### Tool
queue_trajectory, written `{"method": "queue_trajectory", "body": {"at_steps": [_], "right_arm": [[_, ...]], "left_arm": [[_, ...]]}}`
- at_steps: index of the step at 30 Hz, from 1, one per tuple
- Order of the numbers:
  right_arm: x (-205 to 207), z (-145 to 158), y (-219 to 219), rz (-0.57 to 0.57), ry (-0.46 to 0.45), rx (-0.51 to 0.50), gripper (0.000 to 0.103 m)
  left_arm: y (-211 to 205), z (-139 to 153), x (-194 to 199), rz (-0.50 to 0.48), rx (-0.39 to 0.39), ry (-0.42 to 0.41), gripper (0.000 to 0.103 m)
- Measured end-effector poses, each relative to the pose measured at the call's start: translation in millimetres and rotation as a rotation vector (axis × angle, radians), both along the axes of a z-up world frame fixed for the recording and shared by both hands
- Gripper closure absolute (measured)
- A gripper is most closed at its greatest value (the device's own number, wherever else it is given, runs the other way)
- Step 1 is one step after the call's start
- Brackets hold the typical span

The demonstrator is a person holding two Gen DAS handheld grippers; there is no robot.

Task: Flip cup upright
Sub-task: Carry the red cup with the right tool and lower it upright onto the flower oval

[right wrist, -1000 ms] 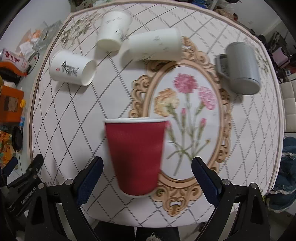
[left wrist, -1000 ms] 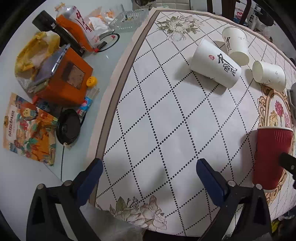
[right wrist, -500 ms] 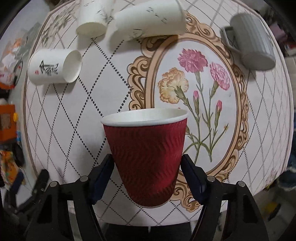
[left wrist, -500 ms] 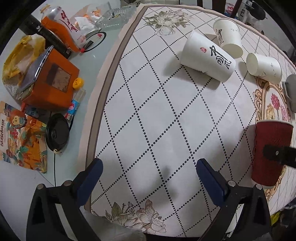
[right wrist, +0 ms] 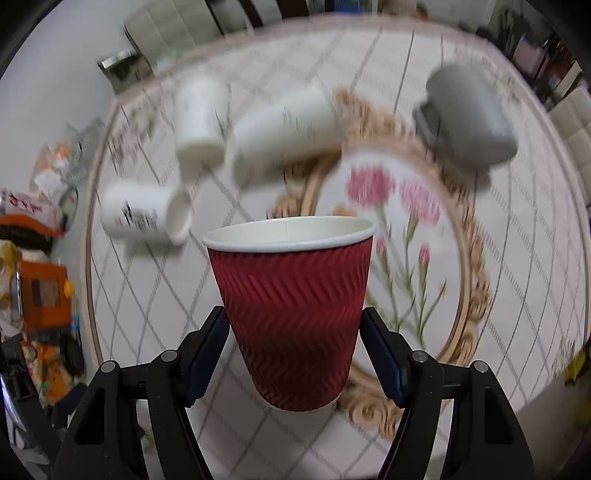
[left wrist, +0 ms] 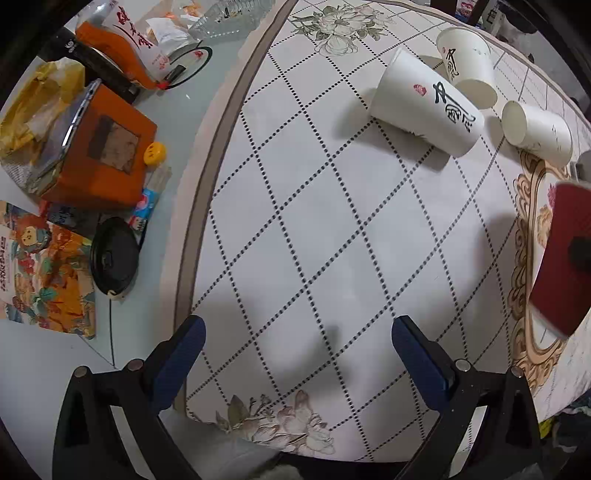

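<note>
My right gripper (right wrist: 293,350) is shut on a red ribbed paper cup (right wrist: 291,306) and holds it above the table, white rim pointing away from me. The same cup shows blurred at the right edge of the left wrist view (left wrist: 561,258). My left gripper (left wrist: 295,354) is open and empty over the near part of the tablecloth. Three white paper cups lie on their sides: one with black lettering (left wrist: 424,103), one behind it (left wrist: 467,64), one plain (left wrist: 535,133). A grey mug (right wrist: 469,118) lies on its side at the far right.
A round table carries a diamond-pattern cloth (left wrist: 314,221) with a flower medallion (right wrist: 406,236). To the left stand an orange box (left wrist: 99,155), a black lid (left wrist: 114,258), a colourful booklet (left wrist: 40,280), bags and a glass dish (left wrist: 229,14).
My right gripper closed on the red cup, lifted it off the table and is tilting up; the background is blurred. The left gripper drifted slightly and stays open.
</note>
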State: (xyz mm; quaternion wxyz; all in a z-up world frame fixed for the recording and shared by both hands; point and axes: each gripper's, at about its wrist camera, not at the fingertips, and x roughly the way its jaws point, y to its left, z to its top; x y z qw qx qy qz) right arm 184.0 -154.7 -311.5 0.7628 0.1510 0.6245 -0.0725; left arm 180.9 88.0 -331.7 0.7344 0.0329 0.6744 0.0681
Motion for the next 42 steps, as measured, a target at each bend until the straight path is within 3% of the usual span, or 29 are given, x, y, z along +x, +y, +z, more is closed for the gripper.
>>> {"method": "queue_trajectory", "body": {"at_steps": [4,8,16,28,32,42], "right_arm": [[3.7,9.6,0.0,-0.03,-0.152,-0.051,0.029],[13.3,-1.2,5.6,-0.055,-0.274,-0.134,0.029],[-1.8,-20.3,20.1,-0.01,-0.369,-0.207,0.029],[-43.6,-27.1,25.5,0.052,-0.291,-0.199,0.027],[-55.7,-24.4,25.5,0.069,-0.27,-0.211,0.018],[-105.6,24.5,8.0,0.014,-0.27,-0.251,0.009]], "left_arm": [[-7.6,-6.4,10.5,-0.019,-0.006,0.002,0.0],[-16.2,-14.0,23.1,-0.041,-0.011,-0.009,0.0],[-26.7,-22.9,31.5,-0.082,-0.024,-0.019,0.0],[-27.3,-8.3,-1.9,-0.115,-0.031,-0.039,0.0],[-29.0,5.2,-14.5,-0.116,-0.021,-0.067,0.0],[-39.0,51.7,-66.7,-0.11,-0.001,-0.152,0.0]]}}
